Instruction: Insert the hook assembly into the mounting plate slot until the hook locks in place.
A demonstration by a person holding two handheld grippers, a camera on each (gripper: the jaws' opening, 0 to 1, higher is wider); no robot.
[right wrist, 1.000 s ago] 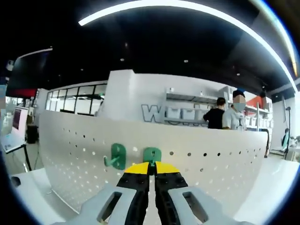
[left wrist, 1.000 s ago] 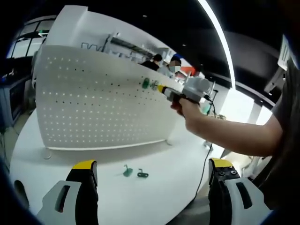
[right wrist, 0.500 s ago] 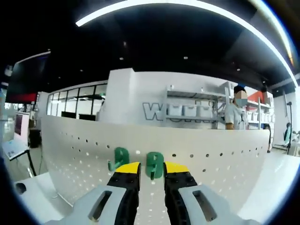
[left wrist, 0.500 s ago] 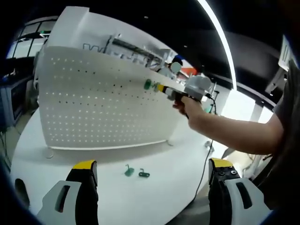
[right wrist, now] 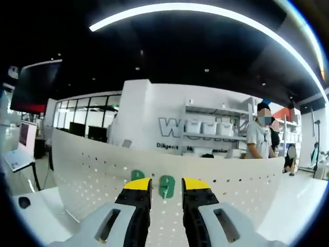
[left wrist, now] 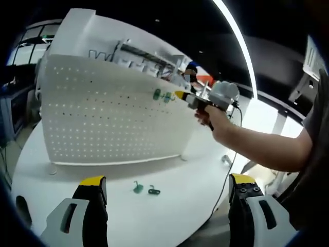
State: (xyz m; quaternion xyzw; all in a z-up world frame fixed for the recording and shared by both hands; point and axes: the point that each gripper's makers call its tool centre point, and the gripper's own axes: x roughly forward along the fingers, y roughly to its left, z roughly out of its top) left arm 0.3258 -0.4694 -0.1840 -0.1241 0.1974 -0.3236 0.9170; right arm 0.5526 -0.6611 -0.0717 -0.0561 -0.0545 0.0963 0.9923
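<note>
A white perforated mounting plate (left wrist: 103,113) stands upright on the white table. Two green hooks (right wrist: 167,185) (right wrist: 136,175) hang on the plate (right wrist: 87,170) near its top edge. My right gripper (right wrist: 160,186) is open just short of the plate, its yellow-tipped fingers either side of the right-hand hook without touching it. In the left gripper view those hooks (left wrist: 161,94) show small, with the right gripper (left wrist: 181,95), held by a hand, beside them. Two more green hooks (left wrist: 138,187) (left wrist: 154,191) lie on the table. My left gripper (left wrist: 167,186) is open, low over the table's near edge.
The round white table (left wrist: 61,195) ends close in front of the left gripper. A cable (left wrist: 226,170) hangs from the right gripper past the table's right side. People (right wrist: 257,136) stand by shelves behind the plate. A small dark object (right wrist: 23,201) lies at the table's left.
My right gripper has opened, letting go of the right-hand hook, which stays on the plate. It has since drawn back a little from the plate. The left gripper has not moved.
</note>
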